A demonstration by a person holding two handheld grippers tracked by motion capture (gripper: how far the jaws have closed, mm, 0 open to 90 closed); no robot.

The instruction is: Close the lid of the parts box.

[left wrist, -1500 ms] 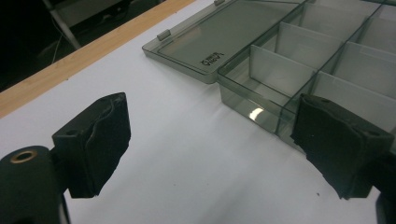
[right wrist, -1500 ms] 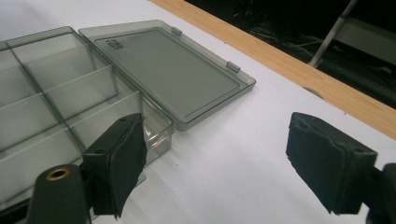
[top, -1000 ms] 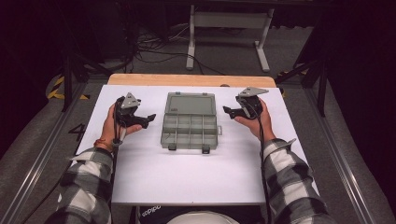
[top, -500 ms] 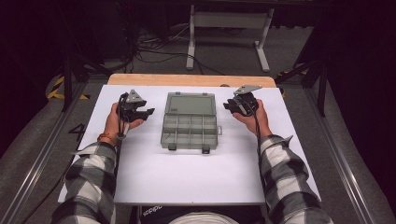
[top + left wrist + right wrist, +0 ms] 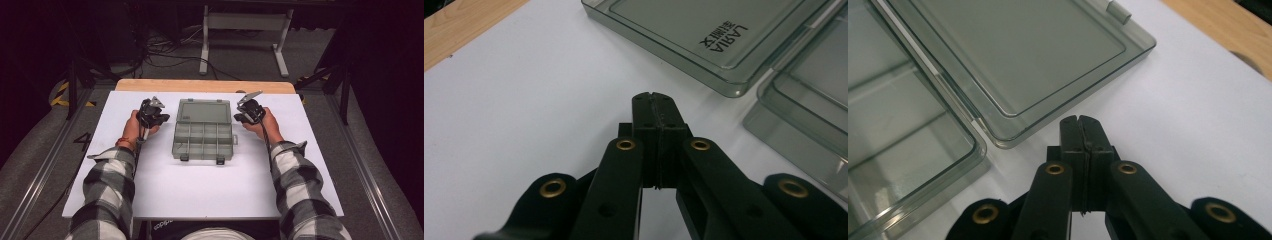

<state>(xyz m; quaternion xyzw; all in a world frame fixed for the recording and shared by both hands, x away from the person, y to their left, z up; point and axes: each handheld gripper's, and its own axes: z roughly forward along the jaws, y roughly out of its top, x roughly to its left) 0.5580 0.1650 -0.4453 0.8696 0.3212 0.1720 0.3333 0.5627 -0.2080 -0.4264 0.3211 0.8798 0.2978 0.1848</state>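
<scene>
A clear grey plastic compartment box (image 5: 204, 132) lies open in the middle of the white table top, its lid (image 5: 206, 110) folded flat toward the far side. The lid (image 5: 704, 35) carries a printed brand mark in the left gripper view. My left gripper (image 5: 161, 119) rests just left of the box, jaws shut with nothing between them; its tip (image 5: 653, 97) sits close to the lid's corner. My right gripper (image 5: 240, 118) sits just right of the box, also shut and empty, its tip (image 5: 1080, 121) next to the lid's edge (image 5: 1048, 117). The box compartments (image 5: 903, 145) look empty.
The white sheet (image 5: 200, 190) covers a wooden table whose far edge (image 5: 205, 85) shows bare wood. Beyond it stand a metal frame (image 5: 240, 37) and cables on the dark floor. Broad free white surface lies in front of the box.
Both grippers have moved inward, toward the far corners of the open box. The box itself has not moved.
</scene>
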